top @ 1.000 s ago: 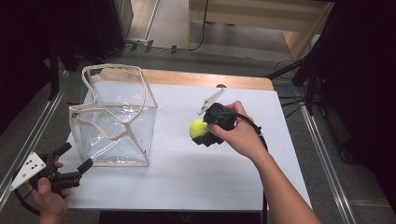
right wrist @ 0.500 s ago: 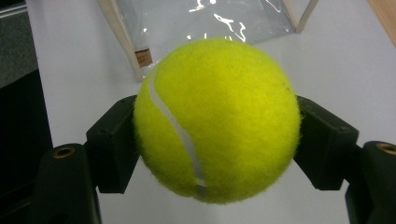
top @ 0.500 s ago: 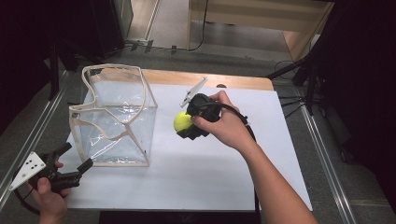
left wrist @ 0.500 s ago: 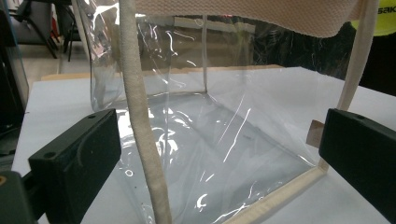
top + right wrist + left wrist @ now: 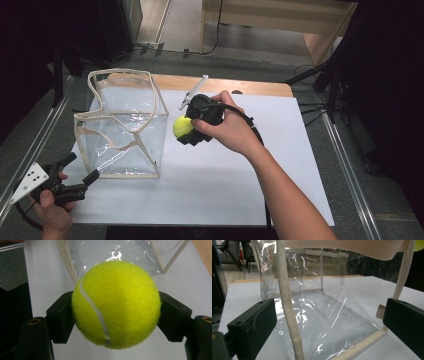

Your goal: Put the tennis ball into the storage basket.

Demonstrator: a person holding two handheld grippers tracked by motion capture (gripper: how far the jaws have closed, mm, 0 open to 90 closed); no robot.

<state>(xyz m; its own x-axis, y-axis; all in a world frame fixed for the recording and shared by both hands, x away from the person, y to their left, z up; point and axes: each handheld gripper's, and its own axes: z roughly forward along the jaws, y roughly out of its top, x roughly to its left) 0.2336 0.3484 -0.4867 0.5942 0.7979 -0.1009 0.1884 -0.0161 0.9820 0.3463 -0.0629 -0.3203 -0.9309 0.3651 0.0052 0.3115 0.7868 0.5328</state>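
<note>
Carried leftward, the tennis ball point(image 5: 182, 126) pinched in the right claw point(image 5: 189, 129) nears the clear bag's point(image 5: 120, 125) rim for dropping in, while the left claw point(image 5: 80, 175) waits wide beside it.

- High view: above the near edge, looking forward and down over the whole surface point(image 5: 240, 190).
- Left gripper view: close, low, facing the clear bag point(image 5: 332, 315).
- Right gripper view: close, facing the same clear bag point(image 5: 112, 252).

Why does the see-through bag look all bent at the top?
The clear bag stands upright, but its cream-trimmed rim sags and folds inward because the plastic is soft. Otherwise nothing stands out: the tennis ball sits firmly in the right tool.
</note>
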